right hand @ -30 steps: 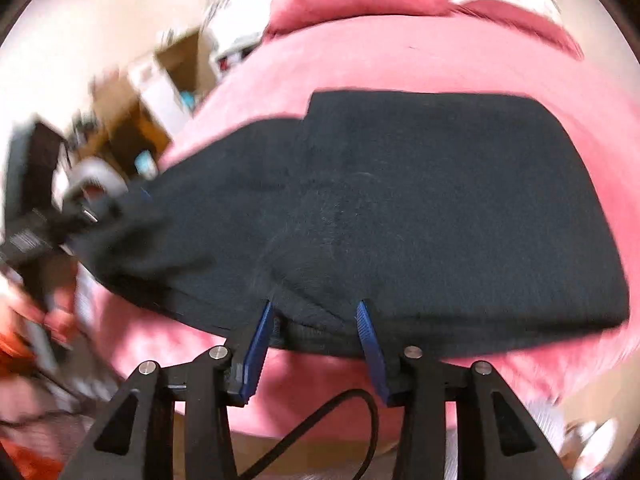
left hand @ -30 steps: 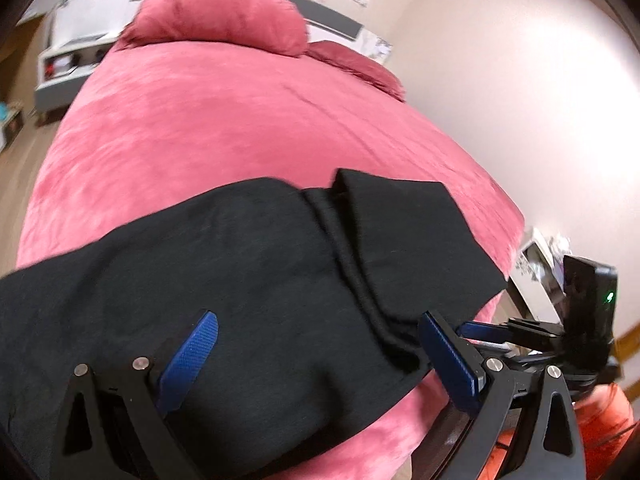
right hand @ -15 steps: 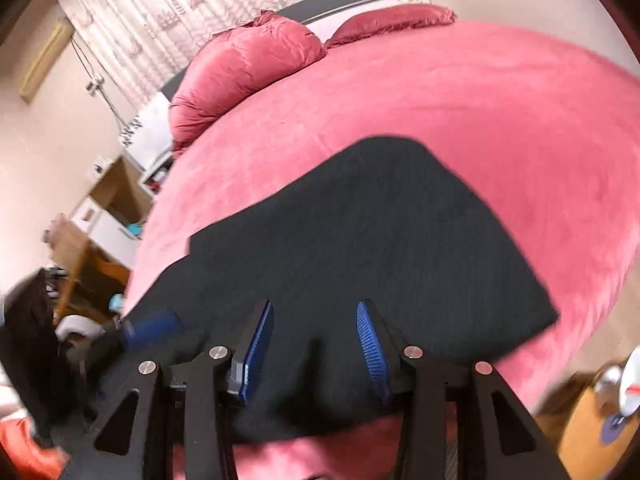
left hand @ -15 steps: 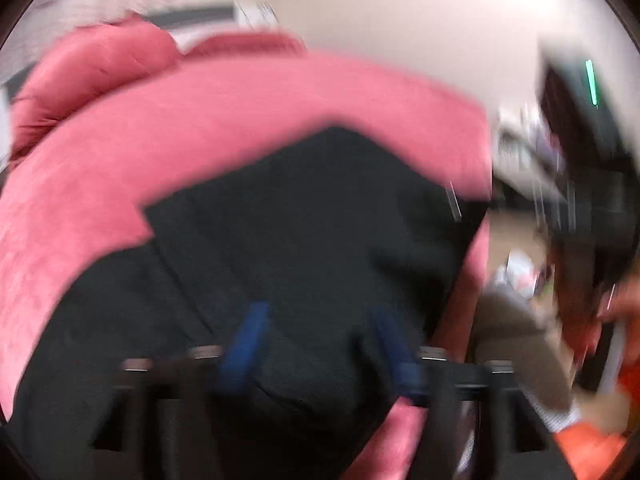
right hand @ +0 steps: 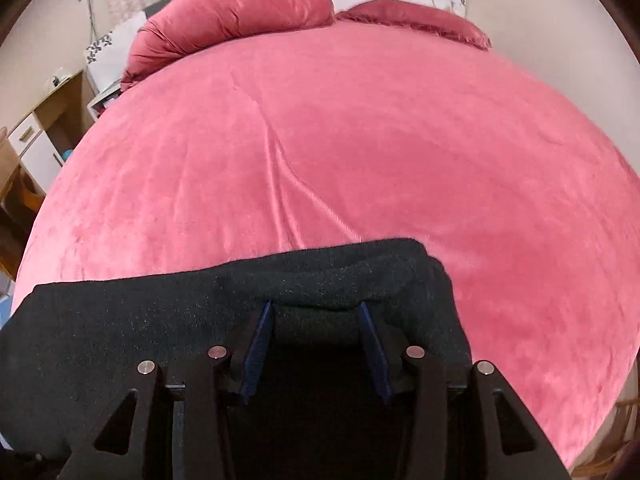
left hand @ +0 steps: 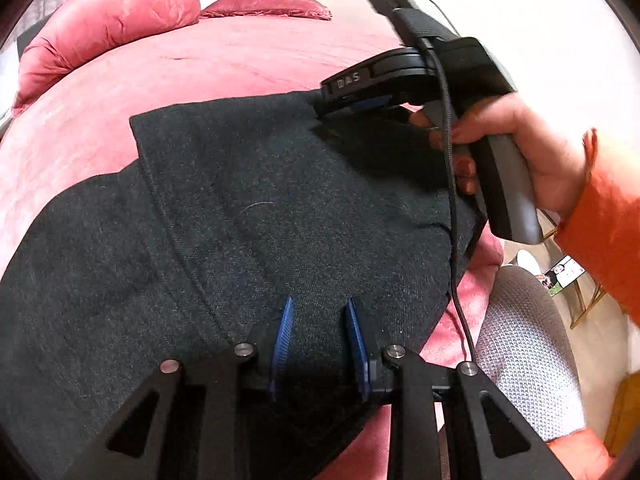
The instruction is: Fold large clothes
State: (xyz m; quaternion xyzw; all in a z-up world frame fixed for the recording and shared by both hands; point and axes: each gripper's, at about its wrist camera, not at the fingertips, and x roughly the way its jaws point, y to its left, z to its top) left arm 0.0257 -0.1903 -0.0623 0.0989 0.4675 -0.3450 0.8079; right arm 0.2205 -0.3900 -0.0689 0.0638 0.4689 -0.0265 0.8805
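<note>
A large black garment (left hand: 248,216) lies folded on the pink bed (left hand: 224,64). In the left wrist view my left gripper (left hand: 318,312) is over the garment's near edge, its blue pads a small gap apart with black cloth between them. The right gripper (left hand: 360,102) shows there at the garment's far right corner, held by a hand in an orange sleeve. In the right wrist view the right gripper (right hand: 316,312) has a thick roll of the black garment (right hand: 120,320) between its blue pads, on the bed (right hand: 360,140).
Pink pillows (right hand: 240,12) lie at the head of the bed. A wooden shelf unit (right hand: 36,132) stands left of the bed. A grey trouser leg (left hand: 528,344) is by the bed's right edge, and a black cable (left hand: 454,240) hangs from the right gripper.
Both grippers have moved onto the garment's right end. The left jaws have narrowed from wide open over the near edge. The right gripper has gone to the far corner and taken up a fold.
</note>
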